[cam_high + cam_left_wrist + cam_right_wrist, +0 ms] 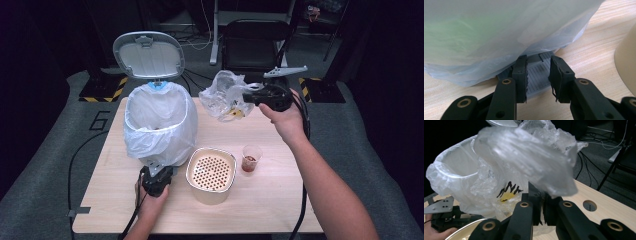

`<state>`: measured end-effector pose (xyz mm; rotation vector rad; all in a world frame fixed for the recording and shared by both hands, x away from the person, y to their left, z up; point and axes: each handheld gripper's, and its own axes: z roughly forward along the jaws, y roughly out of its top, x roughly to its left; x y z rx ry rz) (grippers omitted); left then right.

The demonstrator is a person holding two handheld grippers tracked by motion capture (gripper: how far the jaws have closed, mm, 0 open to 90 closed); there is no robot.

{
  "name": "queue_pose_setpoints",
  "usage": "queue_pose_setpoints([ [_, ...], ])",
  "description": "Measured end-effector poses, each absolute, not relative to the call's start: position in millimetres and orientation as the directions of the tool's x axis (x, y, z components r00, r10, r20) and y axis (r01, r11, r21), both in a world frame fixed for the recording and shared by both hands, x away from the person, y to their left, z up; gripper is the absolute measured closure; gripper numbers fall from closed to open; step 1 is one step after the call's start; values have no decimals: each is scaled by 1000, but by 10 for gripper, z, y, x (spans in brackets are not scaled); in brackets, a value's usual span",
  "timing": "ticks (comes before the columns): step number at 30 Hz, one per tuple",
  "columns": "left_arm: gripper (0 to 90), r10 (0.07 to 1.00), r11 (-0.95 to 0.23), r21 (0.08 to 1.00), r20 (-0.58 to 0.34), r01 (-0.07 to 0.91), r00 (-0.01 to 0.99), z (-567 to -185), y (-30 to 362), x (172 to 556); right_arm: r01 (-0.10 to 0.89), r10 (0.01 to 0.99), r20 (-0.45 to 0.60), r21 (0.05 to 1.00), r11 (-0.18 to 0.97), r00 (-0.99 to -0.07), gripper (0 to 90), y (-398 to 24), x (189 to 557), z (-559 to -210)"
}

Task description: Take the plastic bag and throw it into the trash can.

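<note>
Between right gripper (248, 96) jaws: one clear bag (223, 95), pinched, raised off table (280, 200). Left gripper (156, 175) clamps bin (159, 122) pedal (537, 75) (forearm low). Beside it: one pot (211, 172), one cup (251, 158).

My right gripper (248, 96) is black, its clear crinkled bag (224, 95) marked yellow and black. The bin liner (159, 122) is milky white, the lid (148, 55) pale grey, the worktop (280, 200) light wood.
</note>
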<state>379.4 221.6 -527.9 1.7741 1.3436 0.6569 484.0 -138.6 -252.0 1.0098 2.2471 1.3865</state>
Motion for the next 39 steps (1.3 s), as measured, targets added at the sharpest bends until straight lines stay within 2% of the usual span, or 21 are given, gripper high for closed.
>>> queue_pose_setpoints([
  [13, 674, 946, -174, 834, -5, 524, 323, -5266, 2255, 3805, 348, 629, 93, 890, 295, -772, 868, -930, 4776, -2244],
  [31, 674, 946, -162, 831, -22, 532, 322, -5262, 2250, 3802, 322, 566, 84, 885, 336, -820, 866, -304, 4888, -2253],
  [39, 675, 946, -169, 832, -15, 528, 325, -5261, 2255, 3804, 324, 573, 86, 888, 327, -815, 865, -120, 4924, -2226],
])
